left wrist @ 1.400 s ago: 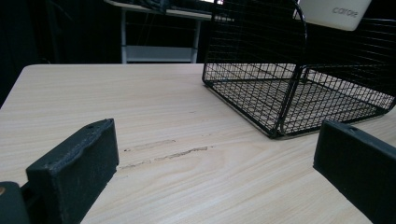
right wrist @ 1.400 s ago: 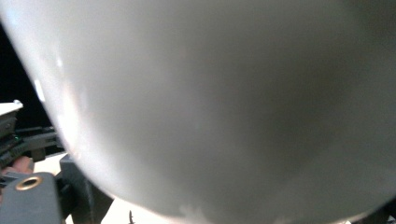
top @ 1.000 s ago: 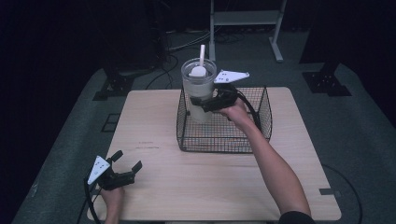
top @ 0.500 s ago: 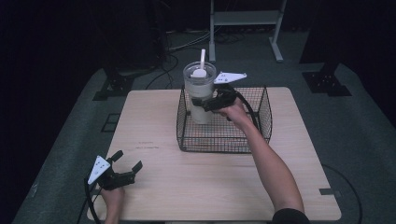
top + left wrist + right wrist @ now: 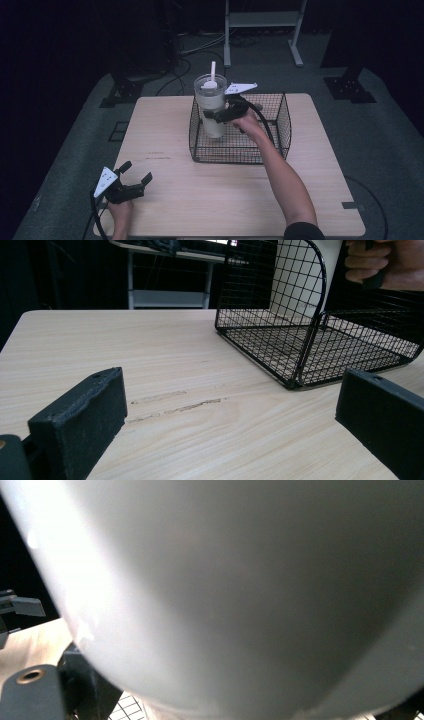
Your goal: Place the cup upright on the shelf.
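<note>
Right gripper (image 5: pixel 216 116) apparently clamps tumbler (image 5: pixel 211 107) inside wire basket (image 5: pixel 280 131).

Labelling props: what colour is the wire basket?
Black wire mesh basket, clearest in the left gripper view.

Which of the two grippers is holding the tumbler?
The right gripper, clamped on the white tumbler in the wire basket; the left gripper rests open near the table's front-left corner.
</note>
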Demonstrator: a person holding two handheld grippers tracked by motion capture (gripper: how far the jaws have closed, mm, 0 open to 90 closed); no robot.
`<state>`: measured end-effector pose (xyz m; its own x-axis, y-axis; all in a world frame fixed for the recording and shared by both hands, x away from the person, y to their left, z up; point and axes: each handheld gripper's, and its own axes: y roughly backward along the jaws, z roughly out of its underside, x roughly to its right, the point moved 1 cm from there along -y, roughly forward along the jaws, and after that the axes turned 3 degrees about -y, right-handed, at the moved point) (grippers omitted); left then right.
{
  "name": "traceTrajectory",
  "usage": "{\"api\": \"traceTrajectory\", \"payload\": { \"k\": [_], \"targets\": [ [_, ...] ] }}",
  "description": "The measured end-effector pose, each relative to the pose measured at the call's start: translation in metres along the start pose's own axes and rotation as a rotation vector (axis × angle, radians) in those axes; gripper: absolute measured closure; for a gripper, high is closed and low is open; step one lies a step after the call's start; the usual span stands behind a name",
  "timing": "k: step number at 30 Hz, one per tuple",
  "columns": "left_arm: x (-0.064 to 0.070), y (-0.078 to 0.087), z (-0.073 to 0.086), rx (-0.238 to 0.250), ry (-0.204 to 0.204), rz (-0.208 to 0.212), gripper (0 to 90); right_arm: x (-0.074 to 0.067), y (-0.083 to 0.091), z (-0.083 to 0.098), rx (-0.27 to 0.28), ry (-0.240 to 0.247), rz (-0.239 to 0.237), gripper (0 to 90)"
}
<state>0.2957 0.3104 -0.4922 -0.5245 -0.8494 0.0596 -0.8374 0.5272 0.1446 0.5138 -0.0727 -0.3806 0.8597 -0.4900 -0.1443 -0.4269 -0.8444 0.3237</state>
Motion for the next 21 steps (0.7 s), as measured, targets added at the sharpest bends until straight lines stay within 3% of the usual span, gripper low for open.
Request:
{"api": "traceTrajectory", "payload": {
  "k": [21],
  "targets": [
    [0.000, 0.000, 0.000, 0.003, 0.001, 0.005, 0.0, 0.009, -0.017, 0.019, -0.040, -0.008, 0.004, 9.2]
  ]
}}
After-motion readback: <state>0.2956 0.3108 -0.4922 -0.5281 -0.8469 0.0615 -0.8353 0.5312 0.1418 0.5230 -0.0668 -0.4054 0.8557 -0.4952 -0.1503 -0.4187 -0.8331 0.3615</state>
